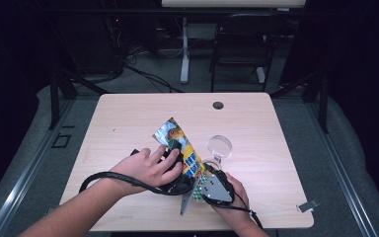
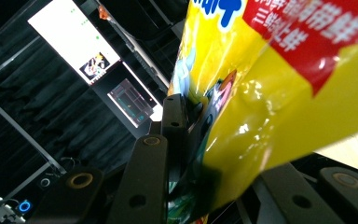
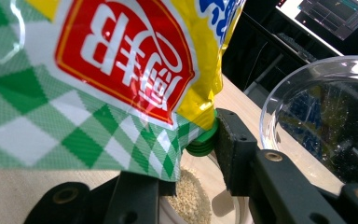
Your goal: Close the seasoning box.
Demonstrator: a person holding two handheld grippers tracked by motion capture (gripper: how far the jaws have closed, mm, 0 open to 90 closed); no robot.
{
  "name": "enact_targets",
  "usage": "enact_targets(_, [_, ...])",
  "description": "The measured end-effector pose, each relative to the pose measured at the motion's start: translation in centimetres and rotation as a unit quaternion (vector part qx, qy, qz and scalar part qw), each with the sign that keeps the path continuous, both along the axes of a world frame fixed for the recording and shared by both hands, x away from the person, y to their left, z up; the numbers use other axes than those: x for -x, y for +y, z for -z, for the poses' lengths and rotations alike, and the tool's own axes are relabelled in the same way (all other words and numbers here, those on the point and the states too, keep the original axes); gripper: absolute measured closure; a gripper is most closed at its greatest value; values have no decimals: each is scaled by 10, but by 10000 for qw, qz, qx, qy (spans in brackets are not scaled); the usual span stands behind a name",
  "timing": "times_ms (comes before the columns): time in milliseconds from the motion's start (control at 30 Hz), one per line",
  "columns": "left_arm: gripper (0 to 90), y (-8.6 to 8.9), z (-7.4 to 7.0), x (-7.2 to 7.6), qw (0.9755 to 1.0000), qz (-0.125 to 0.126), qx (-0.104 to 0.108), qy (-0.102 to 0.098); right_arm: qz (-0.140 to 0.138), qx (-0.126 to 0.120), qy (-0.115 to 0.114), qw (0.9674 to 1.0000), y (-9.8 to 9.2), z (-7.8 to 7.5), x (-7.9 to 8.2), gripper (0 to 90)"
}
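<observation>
High view: the work sits near the table's [image 1: 128, 113] front edge, with bare wood open behind and to both sides. The left gripper [image 1: 175, 148] clamps the snack bag [image 1: 180, 145] — glossy, crinkled foil, yellow with a red label and green checks — tilted up above the tabletop. The right gripper [image 1: 211, 170] pinches the bag's lower corner. Just beside them stands a clear round bowl [image 1: 219, 146] — smooth and transparent. In the right gripper view, pale grains [image 3: 191, 198] lie below the bag.

The snack bag [image 1: 181, 148] is yellow with a red label, blue lettering and a green-and-white diamond check at its near end. The bowl [image 1: 219, 146] is clear. The table [image 1: 128, 113] is pale wood-grain.
</observation>
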State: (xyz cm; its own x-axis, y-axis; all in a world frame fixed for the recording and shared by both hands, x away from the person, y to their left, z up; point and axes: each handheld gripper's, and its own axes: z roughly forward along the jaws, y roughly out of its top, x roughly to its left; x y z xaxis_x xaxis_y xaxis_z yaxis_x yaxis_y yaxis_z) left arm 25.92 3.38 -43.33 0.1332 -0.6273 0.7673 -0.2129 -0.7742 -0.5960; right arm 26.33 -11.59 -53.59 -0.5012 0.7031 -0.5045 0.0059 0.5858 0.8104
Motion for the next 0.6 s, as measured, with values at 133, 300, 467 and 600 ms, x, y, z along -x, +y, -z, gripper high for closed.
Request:
enact_targets(133, [791,0,0,0,10000,4,-8,-2,-5,-23,10,10000,0,0,0,705])
enact_targets(300, [791,0,-1,0,10000,8,-1,-4,-10,-39,24,10000,0,0,0,705])
enact_targets(467, [791,-1,-1,0,10000,17,4,-12,-12,-44,22,10000,0,0,0,705])
enact_targets(600, [791,-1,-2,0,10000,21,4,-6,-6,-62,14,10000,0,-1,0,705])
